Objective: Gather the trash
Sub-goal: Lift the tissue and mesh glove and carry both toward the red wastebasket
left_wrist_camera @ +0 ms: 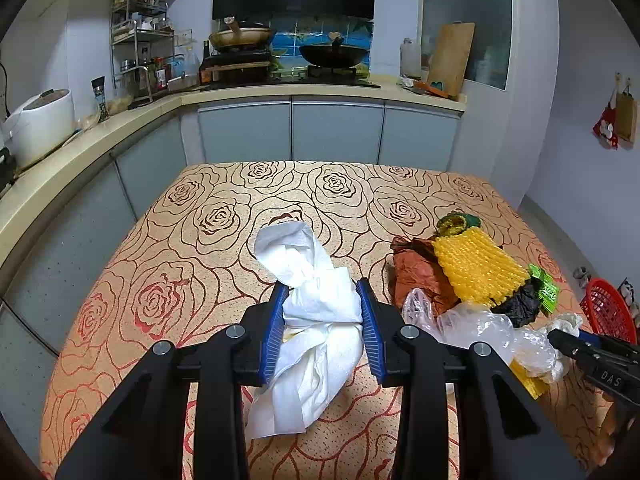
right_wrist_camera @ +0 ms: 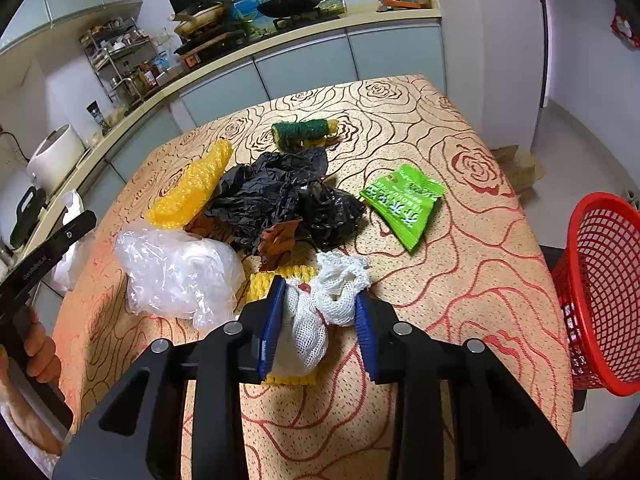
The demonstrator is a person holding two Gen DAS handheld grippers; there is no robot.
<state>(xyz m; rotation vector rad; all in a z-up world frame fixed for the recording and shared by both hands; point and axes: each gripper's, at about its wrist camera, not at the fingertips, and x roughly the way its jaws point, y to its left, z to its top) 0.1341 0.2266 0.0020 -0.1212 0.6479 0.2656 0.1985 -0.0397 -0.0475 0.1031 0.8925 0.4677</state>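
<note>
In the left wrist view my left gripper [left_wrist_camera: 322,292] is shut on a crumpled white paper sheet [left_wrist_camera: 316,320], which hangs a little above the rose-patterned table [left_wrist_camera: 224,216]. In the right wrist view the blue pads of my right gripper [right_wrist_camera: 321,292] press on both sides of a white foam net [right_wrist_camera: 332,284] that lies on a yellow foam net [right_wrist_camera: 276,274]. Just beyond lie a clear plastic bag [right_wrist_camera: 180,276], a black bag [right_wrist_camera: 280,196], a brown scrap [right_wrist_camera: 280,236], a yellow foam sleeve [right_wrist_camera: 192,188], a green wrapper [right_wrist_camera: 404,204] and a green-yellow sponge [right_wrist_camera: 302,132].
A red mesh basket [right_wrist_camera: 604,288] stands off the table's right edge, also in the left wrist view as the red basket [left_wrist_camera: 608,308]. A hand [right_wrist_camera: 40,356] holds the left gripper's handle at the table's left edge. Kitchen counters with a rice cooker [left_wrist_camera: 40,124] and stove run behind.
</note>
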